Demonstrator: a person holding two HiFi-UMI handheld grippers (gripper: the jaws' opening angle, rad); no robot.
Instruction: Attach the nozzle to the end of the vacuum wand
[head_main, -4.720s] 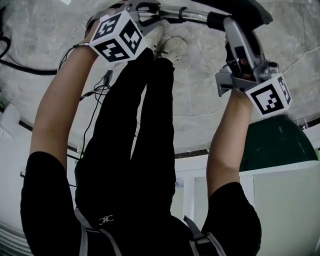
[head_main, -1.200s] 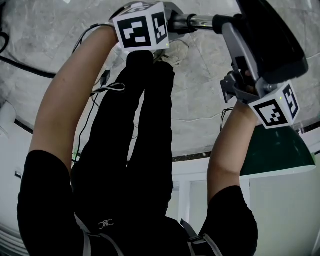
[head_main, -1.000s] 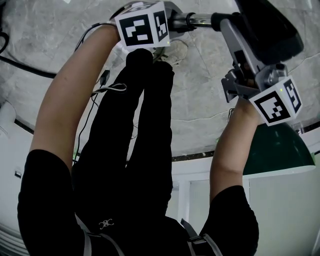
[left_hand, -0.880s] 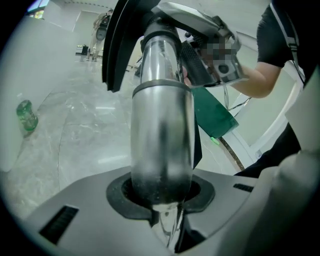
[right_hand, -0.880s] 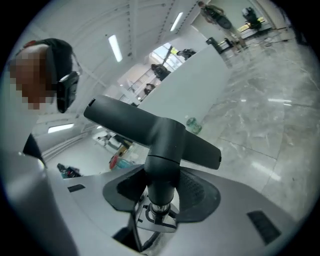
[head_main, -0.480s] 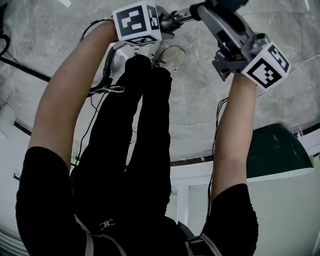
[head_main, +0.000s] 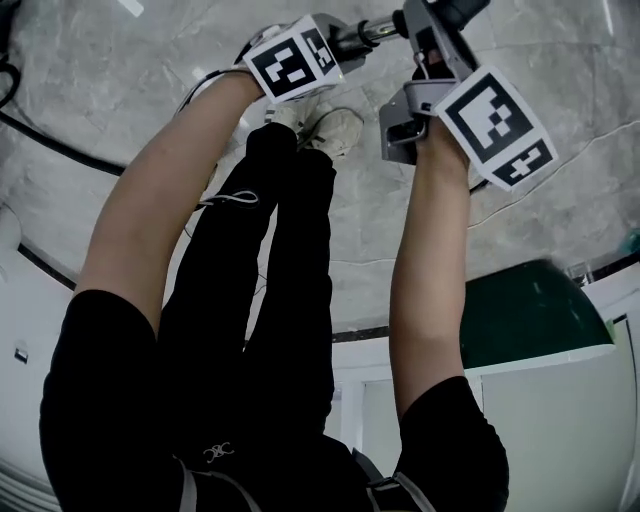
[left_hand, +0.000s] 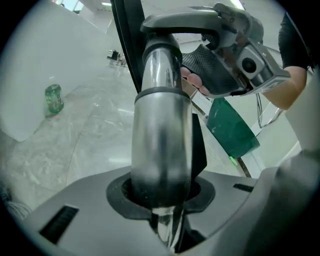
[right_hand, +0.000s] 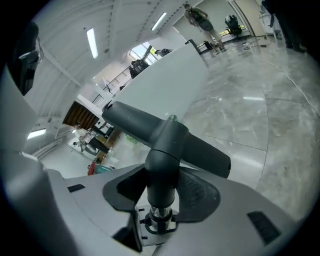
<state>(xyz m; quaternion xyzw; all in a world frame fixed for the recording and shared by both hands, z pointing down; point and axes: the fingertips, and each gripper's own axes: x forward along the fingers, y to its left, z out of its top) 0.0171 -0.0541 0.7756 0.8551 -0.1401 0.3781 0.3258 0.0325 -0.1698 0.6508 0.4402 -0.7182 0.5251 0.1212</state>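
Observation:
The chrome vacuum wand (left_hand: 160, 125) runs straight up between the jaws of my left gripper (left_hand: 162, 202), which is shut on it. In the head view this gripper (head_main: 335, 38) is at the top, with the wand (head_main: 368, 29) reaching right toward my right gripper (head_main: 432, 28). The dark grey T-shaped nozzle (right_hand: 167, 142) stands upright in my right gripper (right_hand: 161, 200), shut on its neck, with a chrome ring just under the neck. In the left gripper view the right gripper (left_hand: 235, 55) sits at the wand's bent upper end. The nozzle's head is cut off in the head view.
Grey marble floor (head_main: 90, 90) lies below, with the person's white shoes (head_main: 335, 130) and a black cable (head_main: 40, 140) on it. A dark green panel (head_main: 530, 320) leans by a white ledge at right. A green bottle (left_hand: 53, 97) stands on the floor.
Both grippers have rolled and shifted: the right one has moved left and up the picture, closer to the left one. The nozzle's black head has left the head view.

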